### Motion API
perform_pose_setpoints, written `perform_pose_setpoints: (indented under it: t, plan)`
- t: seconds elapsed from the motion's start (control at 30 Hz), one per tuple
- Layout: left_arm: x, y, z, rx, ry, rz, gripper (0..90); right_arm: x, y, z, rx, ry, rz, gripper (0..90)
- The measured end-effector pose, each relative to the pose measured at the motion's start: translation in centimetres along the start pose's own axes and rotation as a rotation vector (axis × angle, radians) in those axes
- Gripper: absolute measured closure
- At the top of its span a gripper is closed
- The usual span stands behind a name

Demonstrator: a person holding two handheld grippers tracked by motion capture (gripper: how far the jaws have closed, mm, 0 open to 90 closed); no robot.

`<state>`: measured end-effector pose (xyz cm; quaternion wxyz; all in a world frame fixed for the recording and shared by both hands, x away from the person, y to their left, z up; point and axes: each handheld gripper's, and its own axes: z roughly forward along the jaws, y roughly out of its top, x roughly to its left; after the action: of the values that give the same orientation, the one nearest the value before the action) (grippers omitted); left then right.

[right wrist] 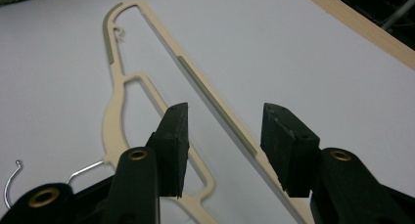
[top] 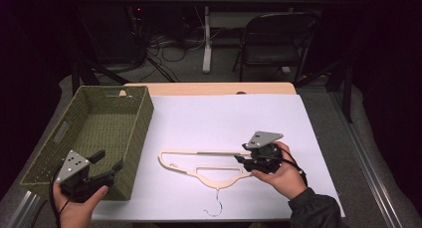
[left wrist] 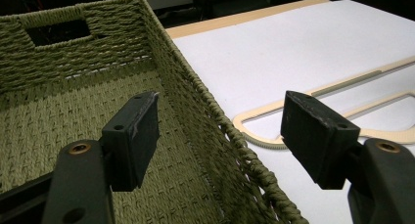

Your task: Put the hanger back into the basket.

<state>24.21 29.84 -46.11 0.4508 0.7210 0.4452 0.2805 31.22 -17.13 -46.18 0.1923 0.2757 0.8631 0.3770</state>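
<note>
The left hand-held gripper (top: 103,164) sits at the frame's lower left with jaws apart, and the right hand-held gripper (top: 242,154) at lower right, jaws likewise apart.

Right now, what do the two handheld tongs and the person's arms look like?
Both tongs are black. The left tongs and right tongs each carry a grey three-cornered plate on top, with small dark holes. Up close the pads are blocky and black, on arms with brass-coloured rivets. Black cables trail by the hands. The right forearm wears a dark sleeve.
</note>
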Motion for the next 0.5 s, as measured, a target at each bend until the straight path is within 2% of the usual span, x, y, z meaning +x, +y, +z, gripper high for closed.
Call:
perform_pose_setpoints:
  t: [0.03,0.07,0.23,0.3,0.47,0.5]
  plan:
    - [0.0,0.0,0.0,0.000,0.000,0.000,30.5,0.0,0.0,0.0,0.000,0.000,0.000,53.3]
    - [0.0,0.0,0.0,0.000,-0.001,0.000,30.5,0.3,0.8,0.8,0.018,0.021,-0.015,53.5]
    - [0.0,0.0,0.0,-0.001,-0.001,0.000,30.5,0.7,1.8,2.5,-0.001,0.051,-0.019,54.5]
    - [0.1,0.0,-0.1,-0.002,0.000,0.001,30.5,0.7,2.0,2.7,0.011,0.060,-0.022,55.1]
    - [0.1,0.0,-0.1,-0.002,-0.001,0.000,30.5,0.8,2.9,3.4,0.035,0.086,-0.062,58.0]
    - [0.1,0.0,0.0,-0.002,-0.002,0.000,30.5,0.7,3.3,3.5,0.047,0.094,-0.092,58.9]
